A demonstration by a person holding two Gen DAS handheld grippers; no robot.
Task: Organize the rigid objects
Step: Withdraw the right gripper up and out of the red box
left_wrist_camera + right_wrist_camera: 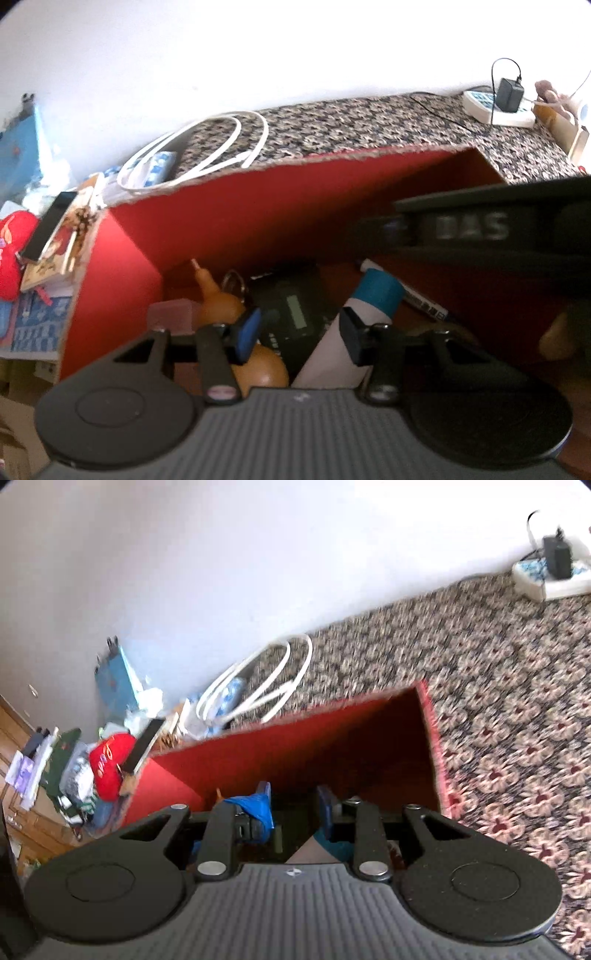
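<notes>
Left wrist view looks down into a red box (236, 206) where the sorted things lie: a white tube with a blue cap (354, 325) slants up between the fingers of the left gripper (299, 334), its body just beside the right-hand finger (351, 334); whether that pad touches it I cannot tell. The jaws stand apart, pinching nothing that shows. An orange gourd-shaped thing (218, 306) lies just behind and under the blue-tipped left-hand finger (247, 332), with a pink block (171, 317) further left of it. A black device with a small screen (295, 310) lies straight ahead between the fingers, and a pen-like stick (417, 299) lies off to the right beyond the tube. The other gripper's dark body (498, 229) crosses the box on the right, blurred.

Right wrist view shows the right gripper (293, 806) above the same box (295, 753), its jaws parted by a narrow gap with nothing clearly held; a scrap of blue (255, 805) hangs at the left-hand finger. Beyond the box, a coiled white cable (266, 686) rests on the patterned cloth (517, 701).
</notes>
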